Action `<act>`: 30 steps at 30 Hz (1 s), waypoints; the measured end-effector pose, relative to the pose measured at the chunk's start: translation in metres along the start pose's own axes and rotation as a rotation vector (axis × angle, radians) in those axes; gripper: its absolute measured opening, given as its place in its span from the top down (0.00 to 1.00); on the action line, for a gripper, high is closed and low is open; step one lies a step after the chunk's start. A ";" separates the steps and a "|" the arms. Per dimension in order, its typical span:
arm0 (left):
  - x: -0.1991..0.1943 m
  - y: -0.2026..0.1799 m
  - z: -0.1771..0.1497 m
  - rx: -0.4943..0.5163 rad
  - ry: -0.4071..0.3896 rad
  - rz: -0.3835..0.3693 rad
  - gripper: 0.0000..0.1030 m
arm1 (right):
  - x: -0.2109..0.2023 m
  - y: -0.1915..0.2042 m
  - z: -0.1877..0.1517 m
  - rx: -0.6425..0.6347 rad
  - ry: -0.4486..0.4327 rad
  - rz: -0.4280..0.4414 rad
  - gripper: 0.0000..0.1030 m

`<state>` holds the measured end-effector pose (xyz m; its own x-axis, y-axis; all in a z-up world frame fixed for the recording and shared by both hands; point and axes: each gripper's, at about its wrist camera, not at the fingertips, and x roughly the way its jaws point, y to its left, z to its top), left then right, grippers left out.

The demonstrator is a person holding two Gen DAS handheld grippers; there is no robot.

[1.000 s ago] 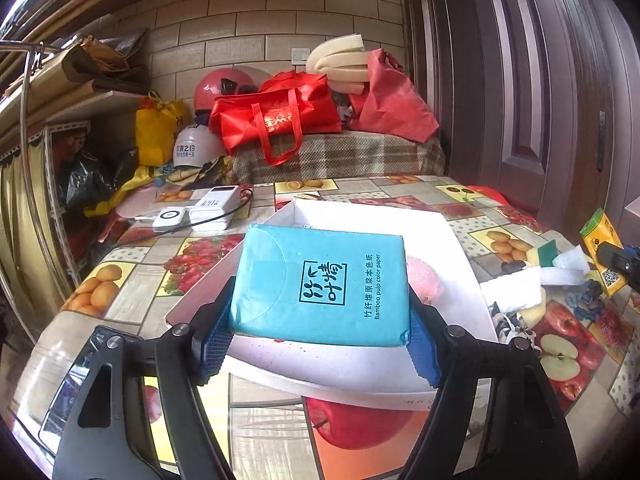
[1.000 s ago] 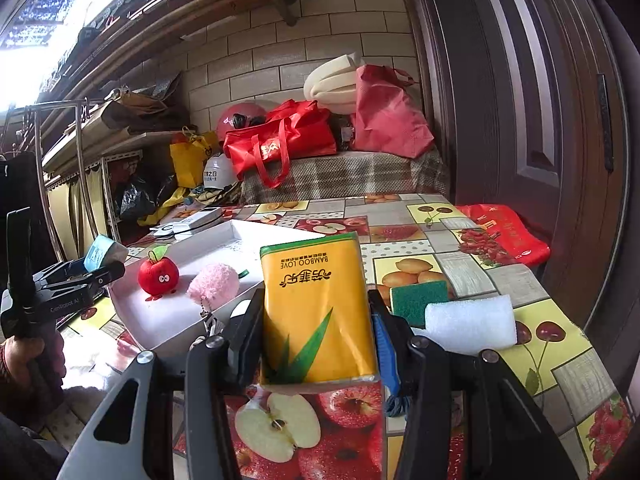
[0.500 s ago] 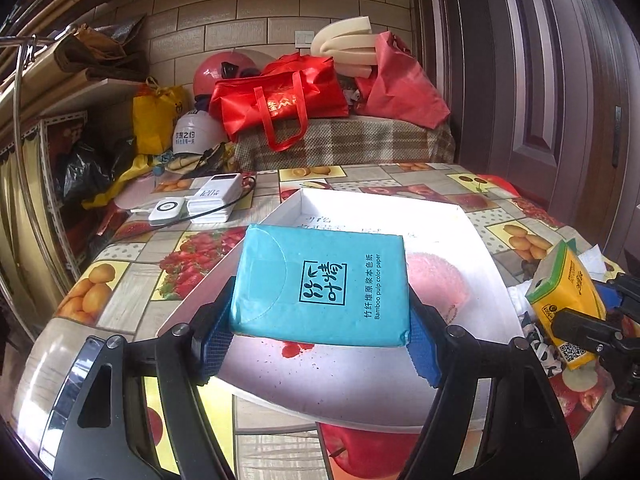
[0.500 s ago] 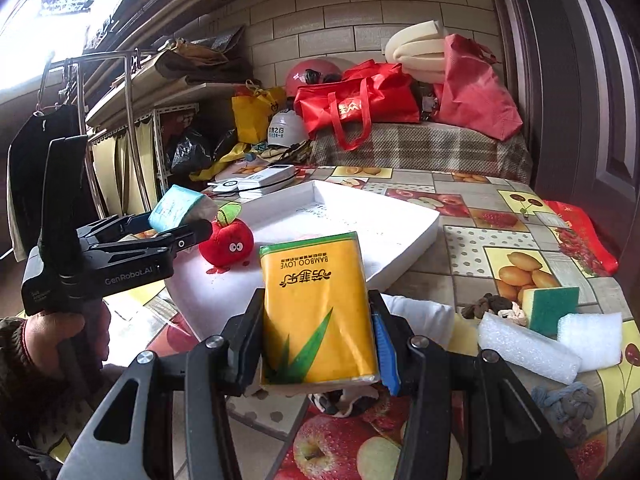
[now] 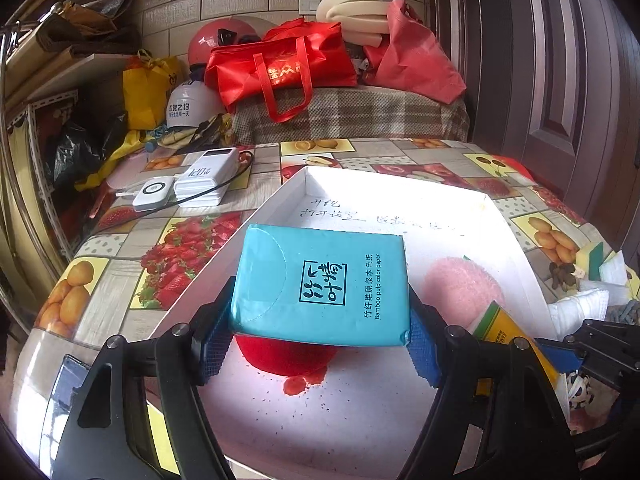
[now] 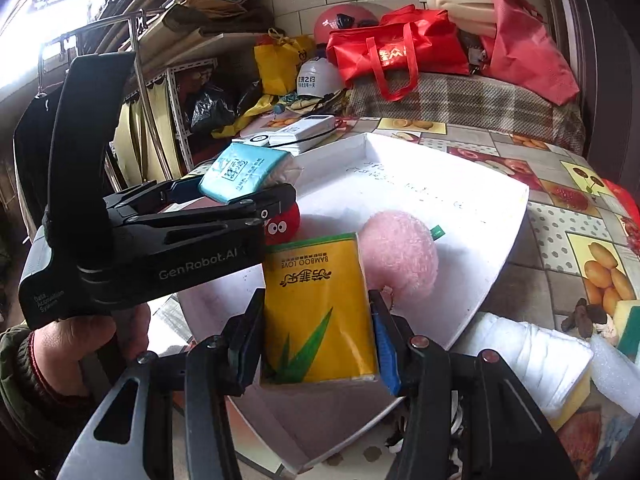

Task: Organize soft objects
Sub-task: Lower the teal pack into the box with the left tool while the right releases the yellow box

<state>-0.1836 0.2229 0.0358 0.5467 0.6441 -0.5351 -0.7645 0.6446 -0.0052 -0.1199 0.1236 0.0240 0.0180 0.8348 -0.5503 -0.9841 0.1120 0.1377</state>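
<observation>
2 tissue packs hang over the white tray (image 5: 516, 232), each clamped in its own jaws: the blue pack (image 5: 320, 284) in the left gripper (image 5: 316, 340), above the red plush toy (image 6: 286, 220), and the yellow pack (image 6: 320, 308) in the right gripper (image 6: 318, 344), just beside the pink plush ball (image 6: 398, 254). To place them well, I would lower each pack onto bare tray floor beside the toys, lay it flat, and only then part the jaws, keeping the grippers from colliding.
</observation>
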 end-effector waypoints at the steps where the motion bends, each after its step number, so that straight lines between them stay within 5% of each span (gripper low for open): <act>1: 0.003 -0.002 0.000 0.008 0.017 -0.002 0.27 | 0.005 -0.004 0.001 0.024 0.018 0.002 0.53; 10: 0.004 -0.002 0.000 0.008 0.017 0.038 0.26 | 0.010 -0.013 0.009 0.078 -0.003 -0.092 0.50; 11: 0.004 0.000 0.001 0.000 0.014 0.048 0.24 | 0.010 -0.014 0.009 0.081 -0.008 -0.092 0.41; 12: 0.003 0.002 0.001 -0.009 0.007 0.059 0.21 | 0.009 -0.014 0.010 0.081 -0.013 -0.097 0.18; 15: -0.003 0.006 0.000 -0.032 -0.021 0.077 0.09 | 0.005 -0.011 0.010 0.065 -0.045 -0.121 0.00; 17: -0.007 0.009 0.000 -0.039 -0.040 0.085 0.00 | 0.003 -0.009 0.010 0.053 -0.061 -0.131 0.00; 30: -0.011 0.015 0.000 -0.063 -0.069 0.106 0.00 | -0.005 -0.003 0.010 0.028 -0.108 -0.160 0.00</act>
<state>-0.2014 0.2251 0.0416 0.4822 0.7354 -0.4761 -0.8379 0.5458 -0.0055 -0.1153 0.1242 0.0348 0.1940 0.8581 -0.4755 -0.9619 0.2615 0.0795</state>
